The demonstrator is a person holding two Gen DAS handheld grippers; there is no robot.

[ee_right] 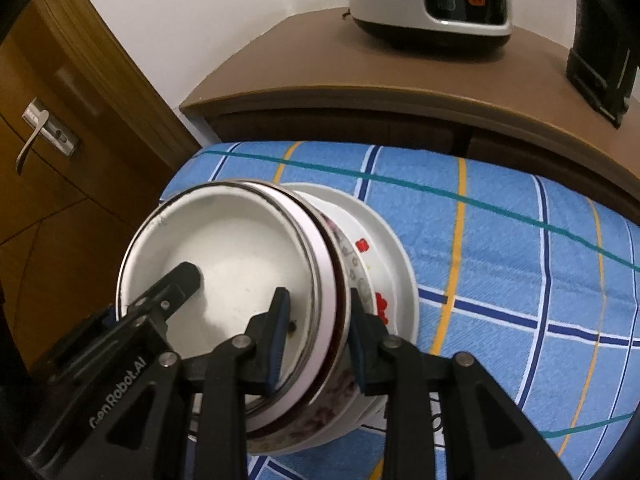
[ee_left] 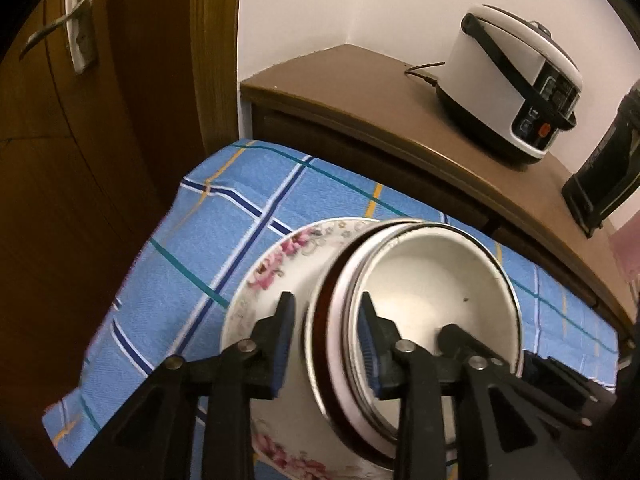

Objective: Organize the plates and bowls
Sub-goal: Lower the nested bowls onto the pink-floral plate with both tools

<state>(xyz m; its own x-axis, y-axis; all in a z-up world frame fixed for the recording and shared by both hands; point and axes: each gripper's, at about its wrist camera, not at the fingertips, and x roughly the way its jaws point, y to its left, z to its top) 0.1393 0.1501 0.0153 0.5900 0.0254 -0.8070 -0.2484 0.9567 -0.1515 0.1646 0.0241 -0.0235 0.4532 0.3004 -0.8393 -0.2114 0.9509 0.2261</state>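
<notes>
2 grippers [ee_right: 318, 316]; 1 bowl stack [ee_right: 256, 280], exact no. unclear; 2 plates [ee_right: 394, 264] approx; 1 checked cloth [ee_right: 500, 240]; 1 rice cooker [ee_left: 516, 92]; 1 door handle [ee_left: 60, 24].

I am reading only one piece of lettering: "GenRobot.AI" is showing in pale letters on the black body of the left gripper [ee_right: 120, 392], which is reaching into my right wrist view from the lower left. The rice cooker [ee_right: 432, 0] on the cabinet behind is carrying a control panel with an orange button, but any markings there are blurring past what I can make out.
</notes>
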